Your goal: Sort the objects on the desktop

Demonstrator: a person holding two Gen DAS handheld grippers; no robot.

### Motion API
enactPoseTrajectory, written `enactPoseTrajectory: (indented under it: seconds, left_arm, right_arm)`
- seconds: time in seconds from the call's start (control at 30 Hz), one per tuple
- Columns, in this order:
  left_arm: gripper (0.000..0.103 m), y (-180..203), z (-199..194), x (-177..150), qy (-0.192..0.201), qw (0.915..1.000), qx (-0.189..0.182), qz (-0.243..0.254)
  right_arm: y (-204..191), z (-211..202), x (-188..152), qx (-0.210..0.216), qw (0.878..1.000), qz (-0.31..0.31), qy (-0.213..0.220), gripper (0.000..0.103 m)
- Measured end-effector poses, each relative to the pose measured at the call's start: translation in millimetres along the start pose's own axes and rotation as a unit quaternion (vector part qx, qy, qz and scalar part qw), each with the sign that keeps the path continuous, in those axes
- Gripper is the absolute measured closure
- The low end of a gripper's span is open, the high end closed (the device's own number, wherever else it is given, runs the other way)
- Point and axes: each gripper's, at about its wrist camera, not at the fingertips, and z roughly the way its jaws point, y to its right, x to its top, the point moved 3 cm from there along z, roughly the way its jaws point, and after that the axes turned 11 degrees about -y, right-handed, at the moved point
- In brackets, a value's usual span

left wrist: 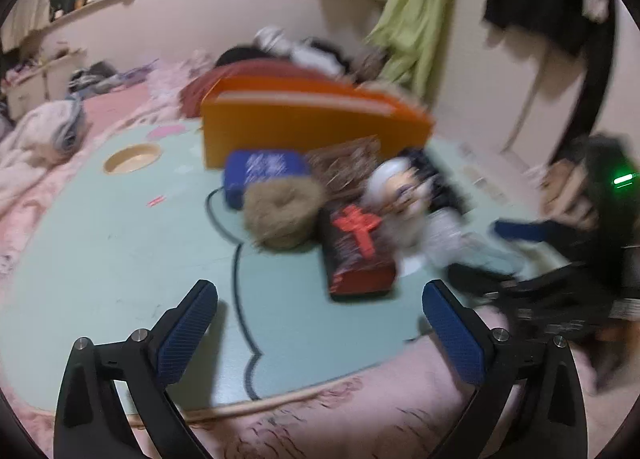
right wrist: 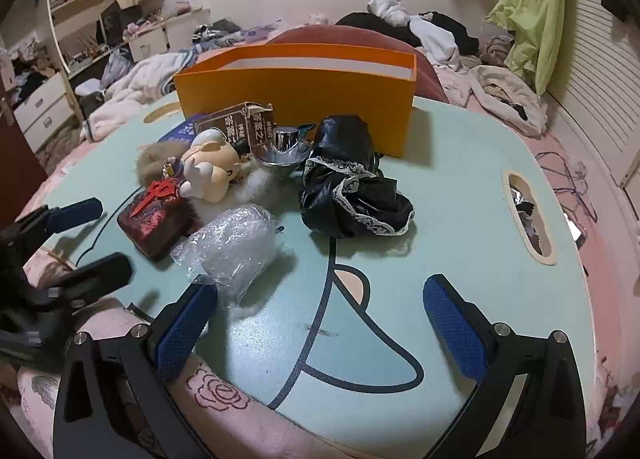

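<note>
Your pile sits mid-table on the pale green lap table (right wrist: 460,195), just in front of the orange box (right wrist: 296,87), which stands upright and open-topped at the far edge. Front left lies a dark red box with a red cross (right wrist: 154,219); a crumpled clear plastic bag (right wrist: 232,247) is touching its right side. Behind them a cream doll figure (right wrist: 212,171) lies on its side against a brown fur ring (right wrist: 156,159). A brown printed carton (right wrist: 236,125) leans tilted behind the doll, a blue packet (left wrist: 260,175) beside it. A chrome metal piece (right wrist: 284,151) sits between the carton and a bunched black lace-trimmed cloth (right wrist: 352,187) on the right.

Your right gripper (right wrist: 320,311) is spread wide, nothing between its blue pads; its left pad (right wrist: 184,327) is just beside the plastic bag, contact unclear. Your left gripper (left wrist: 320,311) is also spread wide, released, holding nothing, near the table's front edge; its view is motion-blurred.
</note>
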Motion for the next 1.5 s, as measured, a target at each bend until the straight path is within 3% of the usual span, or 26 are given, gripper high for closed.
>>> enactPoseTrajectory:
  seconds: [0.07, 0.13, 0.27, 0.33, 0.37, 0.6, 0.67, 0.73, 0.9, 1.03, 1.13, 1.17, 1.23, 1.3, 1.33, 1.37, 1.4, 1.47, 1.5]
  left_arm:
    - [0.001, 5, -12, 3, 0.031, 0.9994, -0.011, 0.008]
    - [0.009, 12, -14, 10, 0.041, 0.9990, -0.001, 0.017]
    - [0.034, 24, 18, 29, -0.023, 0.9992, 0.023, 0.023]
    - [0.058, 28, 36, 30, -0.058, 0.9978, 0.016, 0.028]
    - [0.063, 28, 39, 29, -0.064, 0.9973, 0.021, 0.031]
    - [0.065, 29, 5, 9, -0.003, 0.9983, 0.048, 0.034]
    - [0.064, 29, 4, 3, -0.013, 0.9977, 0.050, 0.044]
    - [0.053, 27, 14, -3, -0.040, 0.9957, 0.062, 0.056]
    - [0.039, 16, 11, -3, -0.039, 0.9977, 0.046, 0.032]
    - [0.038, 15, 12, -2, -0.039, 0.9980, 0.041, 0.028]
    - [0.041, 18, 12, -1, -0.036, 0.9979, 0.043, 0.033]
    - [0.045, 19, 11, -1, -0.032, 0.9978, 0.046, 0.037]
    - [0.064, 22, 11, -2, -0.030, 0.9977, 0.041, 0.045]
    - [0.065, 24, 11, -2, -0.030, 0.9976, 0.041, 0.048]
    - [0.065, 24, 10, -2, -0.028, 0.9975, 0.042, 0.049]
    - [0.065, 24, 9, -2, -0.026, 0.9977, 0.041, 0.049]
    - [0.065, 24, 7, -2, -0.022, 0.9979, 0.039, 0.048]
    - [0.065, 24, 3, -3, -0.013, 0.9984, 0.033, 0.044]
    - [0.065, 23, 1, -2, -0.007, 0.9985, 0.032, 0.043]
  right_arm:
    - [3, -2, -1, 0.013, 1.000, 0.003, 0.007, 0.001]
    - [7, -2, -1, 0.027, 1.000, 0.007, 0.013, 0.001]
    - [8, -2, 1, 0.034, 0.999, 0.009, 0.015, 0.001]
    - [7, -1, 1, 0.030, 0.999, 0.007, 0.014, 0.001]
    - [6, -1, 2, 0.030, 0.999, 0.006, 0.014, 0.001]
    - [3, -2, 0, 0.034, 0.999, 0.011, 0.020, 0.001]
    - [6, -4, -1, 0.044, 0.999, 0.018, 0.026, 0.001]
    - [12, -5, -2, 0.056, 0.997, 0.029, 0.032, 0.001]
    - [21, -10, -4, 0.075, 0.995, 0.054, 0.046, 0.001]
    - [12, -17, -2, 0.049, 0.996, 0.038, 0.056, 0.001]
    - [-8, -18, 6, 0.015, 0.999, -0.004, 0.051, 0.001]
    - [-12, -19, 8, 0.010, 0.999, -0.013, 0.051, 0.001]
    - [-20, -21, 16, -0.003, 0.998, -0.021, 0.058, 0.001]
    - [-22, -17, 21, -0.013, 0.998, -0.022, 0.051, 0.001]
    - [-23, -11, 22, -0.014, 0.999, -0.024, 0.038, 0.012]
    - [-23, -3, 21, -0.005, 1.000, -0.024, 0.019, 0.038]
    - [-20, 3, 18, 0.003, 1.000, -0.019, 0.003, 0.048]
    - [-11, 1, 13, 0.028, 1.000, -0.001, 0.014, 0.070]
    - [-9, 0, 11, 0.039, 0.999, 0.004, 0.016, 0.072]
